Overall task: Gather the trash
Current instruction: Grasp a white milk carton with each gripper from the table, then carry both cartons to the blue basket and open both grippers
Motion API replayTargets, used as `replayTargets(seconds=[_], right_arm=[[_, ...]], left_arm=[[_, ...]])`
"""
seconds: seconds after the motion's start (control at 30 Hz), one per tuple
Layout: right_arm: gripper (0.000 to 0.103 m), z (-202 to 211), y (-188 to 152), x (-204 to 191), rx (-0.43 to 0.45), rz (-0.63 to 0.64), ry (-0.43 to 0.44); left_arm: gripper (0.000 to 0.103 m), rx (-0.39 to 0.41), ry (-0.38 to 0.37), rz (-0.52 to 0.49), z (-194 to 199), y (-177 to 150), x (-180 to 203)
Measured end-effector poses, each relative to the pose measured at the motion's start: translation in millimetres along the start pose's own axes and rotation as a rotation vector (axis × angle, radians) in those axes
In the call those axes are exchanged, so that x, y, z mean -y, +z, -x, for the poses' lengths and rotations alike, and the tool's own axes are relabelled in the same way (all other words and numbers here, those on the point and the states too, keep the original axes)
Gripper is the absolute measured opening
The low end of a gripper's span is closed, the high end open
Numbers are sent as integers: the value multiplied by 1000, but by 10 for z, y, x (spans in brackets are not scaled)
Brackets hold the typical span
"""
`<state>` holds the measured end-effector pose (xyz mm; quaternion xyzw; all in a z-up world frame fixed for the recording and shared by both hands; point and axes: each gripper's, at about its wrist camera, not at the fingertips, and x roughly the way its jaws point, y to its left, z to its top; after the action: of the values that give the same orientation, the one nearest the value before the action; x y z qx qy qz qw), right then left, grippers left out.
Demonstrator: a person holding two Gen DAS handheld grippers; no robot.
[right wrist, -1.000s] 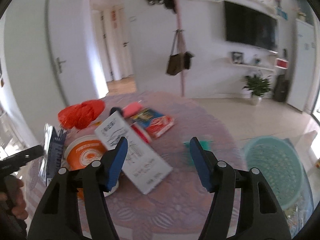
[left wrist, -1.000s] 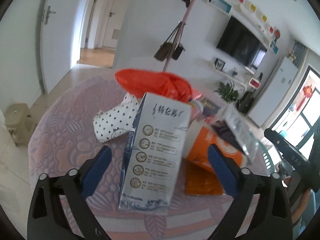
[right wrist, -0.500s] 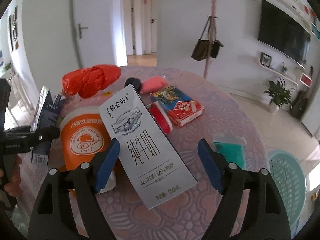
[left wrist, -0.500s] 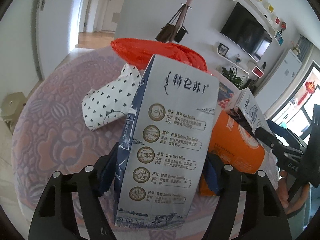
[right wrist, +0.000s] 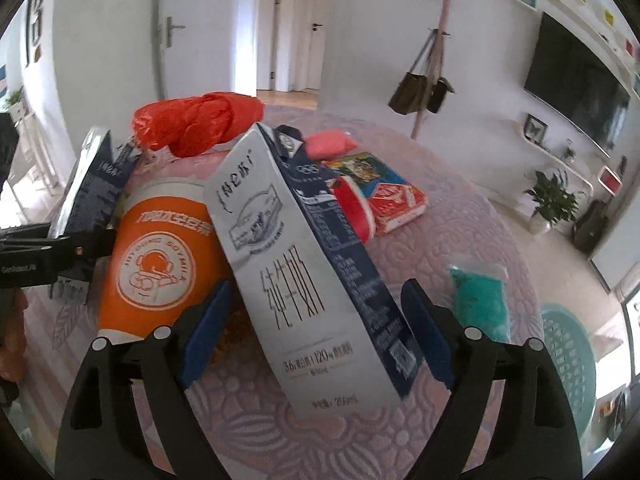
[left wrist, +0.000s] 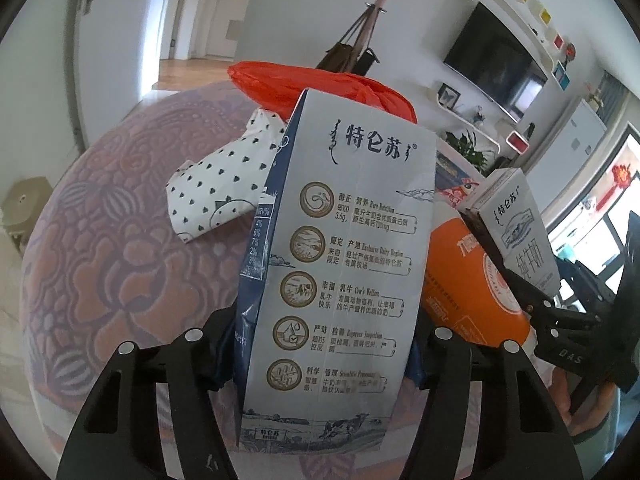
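Note:
A white and blue milk carton [left wrist: 340, 260] stands upright between the jaws of my left gripper [left wrist: 320, 356]. The jaws are closing and their blue pads lie against its two sides. A second milk carton [right wrist: 304, 264] lies tilted, leaning on an orange soy-milk cup [right wrist: 156, 256] that lies on its side. My right gripper [right wrist: 314, 332] straddles this carton's lower half, open, with a gap on both sides. A red plastic bag [right wrist: 196, 120] sits behind the cup. The left gripper's carton [right wrist: 92, 184] shows at the left edge of the right wrist view.
On the round table's pink patterned cloth [left wrist: 100, 240] lie a dotted paper wrapper [left wrist: 224, 184], a red and blue packet [right wrist: 380, 192], a pink lump [right wrist: 330, 142] and a teal packet [right wrist: 480, 300]. A teal basket [right wrist: 568, 356] stands on the floor to the right.
My left gripper sank around the upright carton and its jaws narrowed onto it. My right gripper came down and closer to the tilted carton, rolled, and its jaws widened.

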<state>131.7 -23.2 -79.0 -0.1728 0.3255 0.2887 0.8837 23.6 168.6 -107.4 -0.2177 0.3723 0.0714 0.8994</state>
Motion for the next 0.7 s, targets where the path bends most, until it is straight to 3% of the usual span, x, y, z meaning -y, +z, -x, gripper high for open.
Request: replayTargets(seconds=[0.23, 0.47, 0.7], right_arm=[[50, 136, -26, 111, 30, -56, 27], [48, 507, -11, 341, 120, -149, -1], [48, 969, -27, 816, 222, -243, -70]], left_arm=[[57, 71, -30, -14, 266, -51, 87], [57, 173, -75, -103, 627, 43, 550], [57, 200, -158, -222, 671, 171, 1276]])
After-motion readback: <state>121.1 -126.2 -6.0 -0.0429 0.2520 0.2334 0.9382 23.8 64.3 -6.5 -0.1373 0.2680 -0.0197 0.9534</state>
